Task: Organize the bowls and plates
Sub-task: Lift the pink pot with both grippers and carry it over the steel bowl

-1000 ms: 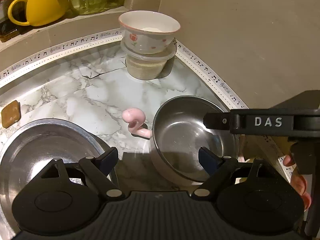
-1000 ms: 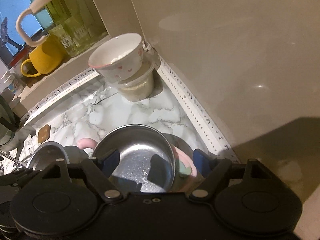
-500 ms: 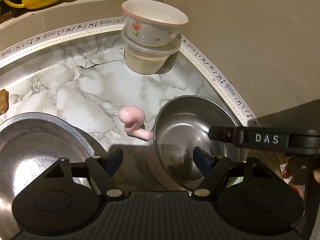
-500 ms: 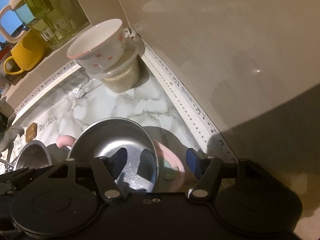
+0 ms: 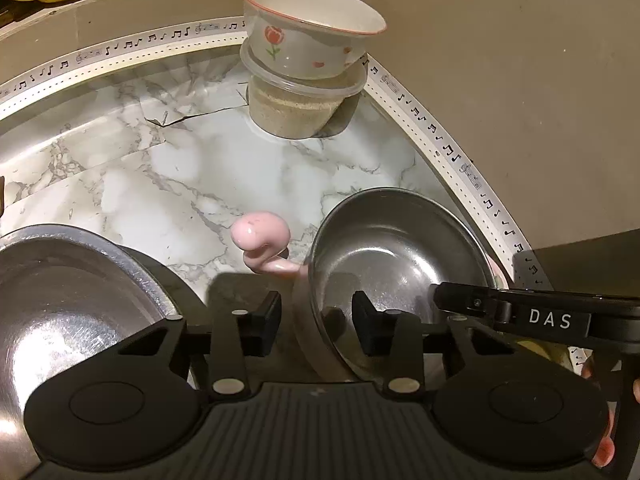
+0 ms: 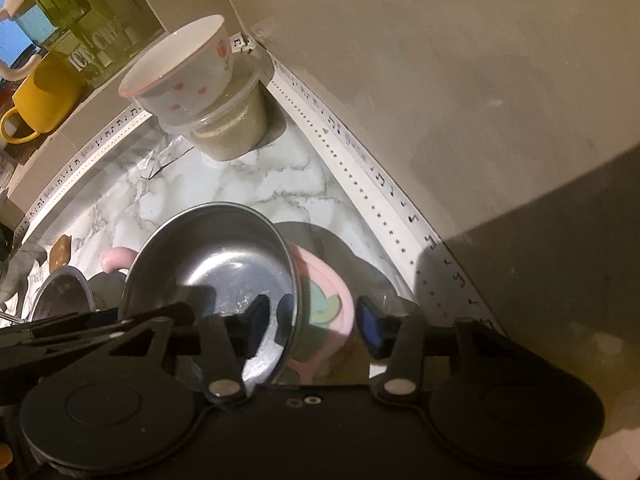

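Observation:
A small steel bowl point(image 5: 400, 256) sits tilted in a pink flamingo-shaped dish point(image 5: 262, 240) on the marble counter. My left gripper point(image 5: 316, 324) straddles the bowl's near-left rim, jaws partly closed with a gap left. My right gripper point(image 6: 316, 320) straddles the bowl's point(image 6: 212, 268) right rim and the pink dish point(image 6: 324, 308), jaws partly open. A larger steel bowl point(image 5: 60, 304) lies at the left. A tulip-painted ceramic bowl point(image 5: 312, 40) sits on a lidded plastic tub point(image 5: 296, 108) in the corner.
Beige walls point(image 5: 500, 100) close the corner behind and to the right. A yellow mug point(image 6: 40, 100) and a green glass jug point(image 6: 92, 24) stand on the back ledge. A small brown thing point(image 6: 60, 254) lies on the counter at left.
Both grippers moved forward and their jaws narrowed around the small steel bowl's rims. The bowl now tilts more, showing more of the pink dish.

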